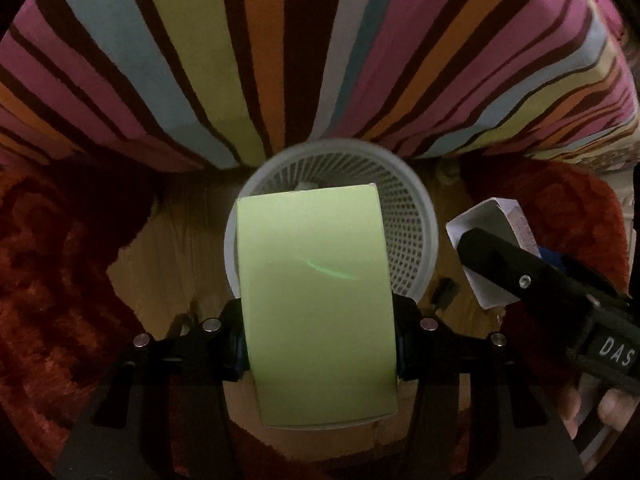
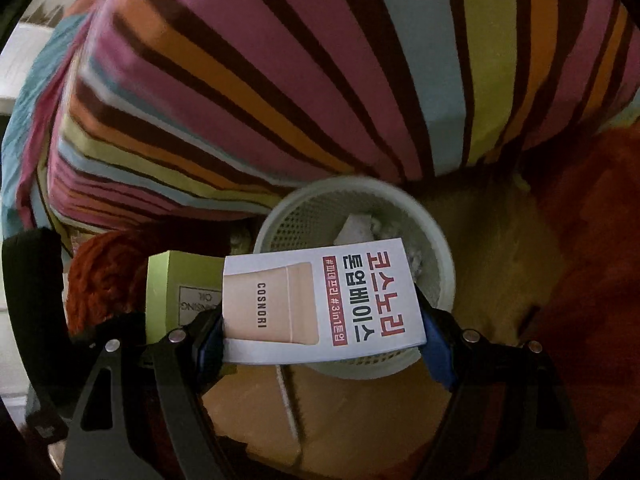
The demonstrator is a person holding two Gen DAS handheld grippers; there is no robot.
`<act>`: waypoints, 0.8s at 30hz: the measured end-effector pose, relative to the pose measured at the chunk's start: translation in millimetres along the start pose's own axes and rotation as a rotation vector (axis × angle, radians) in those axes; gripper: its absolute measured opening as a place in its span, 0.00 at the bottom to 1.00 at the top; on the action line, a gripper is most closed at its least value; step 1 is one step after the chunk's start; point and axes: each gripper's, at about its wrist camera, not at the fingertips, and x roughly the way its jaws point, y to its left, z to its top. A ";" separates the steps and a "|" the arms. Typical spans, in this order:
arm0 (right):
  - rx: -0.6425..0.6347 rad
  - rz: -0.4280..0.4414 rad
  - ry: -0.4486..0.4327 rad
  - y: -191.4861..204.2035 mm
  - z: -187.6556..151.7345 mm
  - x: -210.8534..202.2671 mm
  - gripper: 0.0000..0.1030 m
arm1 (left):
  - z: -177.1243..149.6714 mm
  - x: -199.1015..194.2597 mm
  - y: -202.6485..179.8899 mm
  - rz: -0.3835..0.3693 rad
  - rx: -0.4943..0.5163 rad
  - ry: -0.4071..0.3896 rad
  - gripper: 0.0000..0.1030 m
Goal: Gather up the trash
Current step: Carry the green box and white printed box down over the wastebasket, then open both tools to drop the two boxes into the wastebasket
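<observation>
My left gripper (image 1: 320,344) is shut on a pale green box (image 1: 316,304) and holds it above the near rim of a white mesh waste basket (image 1: 416,232). My right gripper (image 2: 320,340) is shut on a white COSNORI box (image 2: 320,304) with Korean print, held over the near rim of the same basket (image 2: 440,264). The basket holds crumpled white trash (image 2: 356,228). In the left wrist view the right gripper (image 1: 516,268) and its white box (image 1: 484,220) sit to the right of the basket. In the right wrist view the green box (image 2: 168,288) shows at the left.
A striped bed cover (image 1: 280,60) hangs right behind the basket. Red shaggy rugs (image 1: 52,280) lie left and right of the basket on a wooden floor (image 1: 180,256). A thin white stick (image 2: 288,400) lies on the floor below the right gripper.
</observation>
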 end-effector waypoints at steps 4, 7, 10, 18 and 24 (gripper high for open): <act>0.048 0.017 0.058 -6.3 -2.5 16.2 0.73 | 4.0 15.3 -3.7 0.010 0.000 0.051 0.49; 0.087 0.022 0.091 -12.1 -2.5 24.8 0.73 | 3.7 23.3 0.0 0.018 -0.003 0.080 0.49; 0.127 0.024 0.116 -17.6 -2.3 33.9 0.74 | 4.0 30.5 1.8 0.022 -0.009 0.110 0.49; 0.179 0.008 0.175 -25.2 -0.4 54.7 0.73 | 9.3 46.3 7.8 0.016 -0.042 0.164 0.49; 0.223 0.006 0.202 -33.9 2.6 66.9 0.74 | 12.3 59.0 9.8 0.014 -0.071 0.204 0.49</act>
